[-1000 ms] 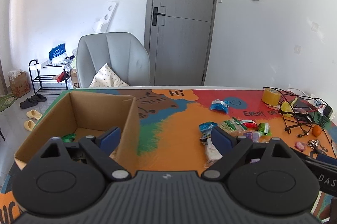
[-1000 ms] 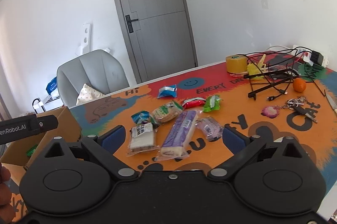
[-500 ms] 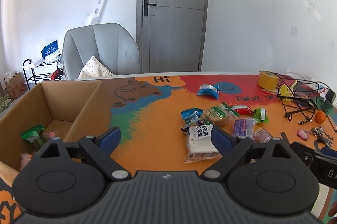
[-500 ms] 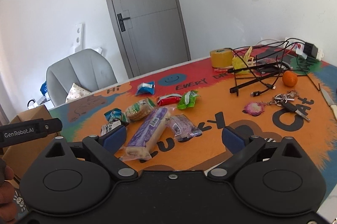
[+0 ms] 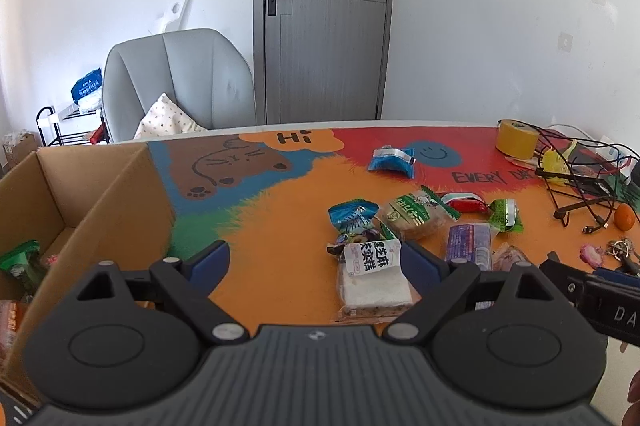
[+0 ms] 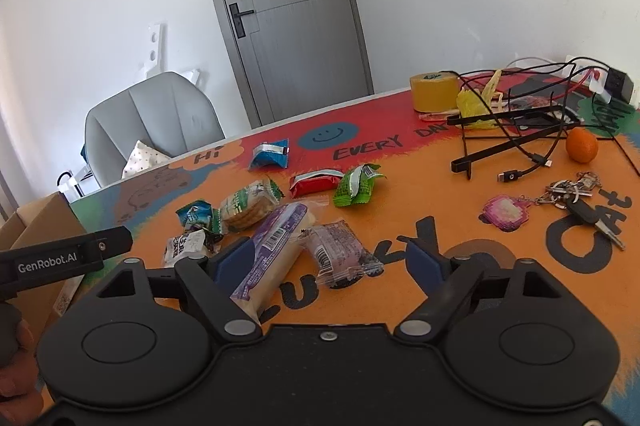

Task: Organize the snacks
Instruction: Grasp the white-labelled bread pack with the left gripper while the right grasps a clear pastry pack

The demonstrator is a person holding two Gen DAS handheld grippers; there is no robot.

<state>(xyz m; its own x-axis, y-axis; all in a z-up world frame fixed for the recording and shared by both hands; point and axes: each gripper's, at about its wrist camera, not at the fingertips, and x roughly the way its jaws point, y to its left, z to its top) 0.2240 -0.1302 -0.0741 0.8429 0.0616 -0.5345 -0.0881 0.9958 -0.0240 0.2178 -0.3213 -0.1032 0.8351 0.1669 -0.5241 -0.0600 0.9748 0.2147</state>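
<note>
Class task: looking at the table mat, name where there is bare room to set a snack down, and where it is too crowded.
Free: the orange stretch between the cardboard box and the sandwich pack, and the brown bear print behind it. Also the mat between the clear wrapped cake and the pink keychain. Crowded: the snack cluster around the green-label biscuit pack, and the cables by the tape roll.

Left of the white sandwich pack (image 5: 374,276), bare orange mat (image 5: 280,246) runs unobstructed to the cardboard box (image 5: 120,201) wall. Right of that pack, snacks crowd together: the purple bar (image 6: 276,250) and clear-wrapped cake (image 6: 340,258) lie touching. Beyond them, tangled black cables (image 6: 520,129) block the far right.
</note>
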